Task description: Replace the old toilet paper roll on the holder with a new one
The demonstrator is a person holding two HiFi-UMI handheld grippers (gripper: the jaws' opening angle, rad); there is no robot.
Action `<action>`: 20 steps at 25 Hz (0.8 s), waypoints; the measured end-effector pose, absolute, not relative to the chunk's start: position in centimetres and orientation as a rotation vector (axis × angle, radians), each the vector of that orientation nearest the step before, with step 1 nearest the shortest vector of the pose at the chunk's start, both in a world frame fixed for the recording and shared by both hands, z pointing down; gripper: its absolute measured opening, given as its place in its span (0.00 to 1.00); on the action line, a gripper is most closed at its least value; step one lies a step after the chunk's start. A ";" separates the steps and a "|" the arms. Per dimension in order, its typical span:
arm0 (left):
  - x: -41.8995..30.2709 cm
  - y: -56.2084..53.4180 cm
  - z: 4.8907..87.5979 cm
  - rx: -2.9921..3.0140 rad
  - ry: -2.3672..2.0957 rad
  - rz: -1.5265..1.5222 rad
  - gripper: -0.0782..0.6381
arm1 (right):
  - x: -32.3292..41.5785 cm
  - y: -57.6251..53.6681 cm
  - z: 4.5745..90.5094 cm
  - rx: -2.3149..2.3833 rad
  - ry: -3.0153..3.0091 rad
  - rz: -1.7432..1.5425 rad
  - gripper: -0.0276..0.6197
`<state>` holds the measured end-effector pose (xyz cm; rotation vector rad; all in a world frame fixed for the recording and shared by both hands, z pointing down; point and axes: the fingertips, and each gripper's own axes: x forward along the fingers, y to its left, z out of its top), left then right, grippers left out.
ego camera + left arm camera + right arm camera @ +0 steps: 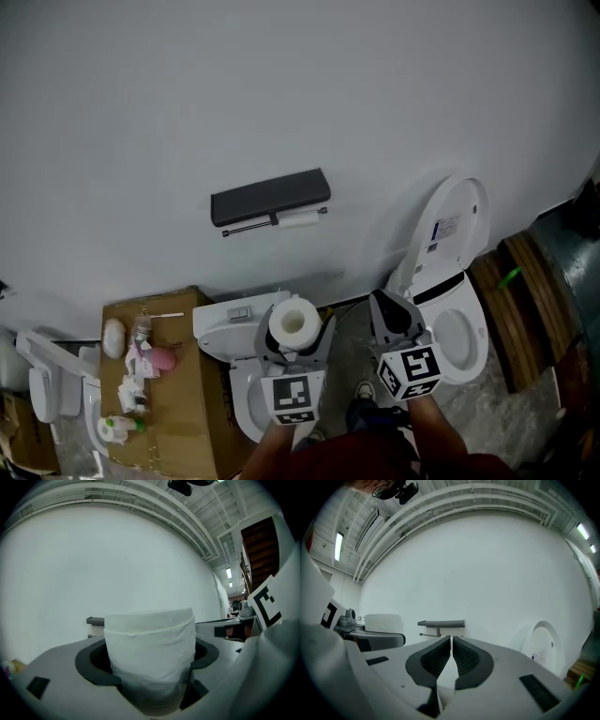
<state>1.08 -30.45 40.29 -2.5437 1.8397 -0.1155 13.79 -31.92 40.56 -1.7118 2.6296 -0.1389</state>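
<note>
My left gripper (296, 330) is shut on a full white toilet paper roll (295, 323), which stands upright between its jaws (150, 653). On the white wall ahead hangs the dark holder (271, 197) with a thin, nearly used-up roll (300, 219) on its rod. My right gripper (394, 317) is shut with nothing in it, its pads pressed together, and it points toward the holder (441, 623). In the right gripper view the new roll (383, 622) shows at the left.
Below me stands a white toilet with its tank (234, 323), and a second toilet with raised lid (448, 230) to the right. A cardboard box (183, 412) at the left carries bottles and small items. Wooden steps (525, 291) rise at the far right.
</note>
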 end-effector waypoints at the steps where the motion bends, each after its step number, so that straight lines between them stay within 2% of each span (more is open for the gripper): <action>1: 1.4 -31.6 40.1 -2.524 1.862 -0.118 0.73 | 14.0 -33.4 40.4 -1.684 2.646 -0.138 0.09; 11: 3.0 -39.6 40.2 -2.354 2.058 -0.154 0.73 | 14.9 -43.4 40.7 -1.430 2.748 -0.247 0.09; 20: 0.8 -44.3 42.1 -2.329 2.129 -0.189 0.73 | 12.2 -48.1 41.9 -1.390 2.801 -0.258 0.09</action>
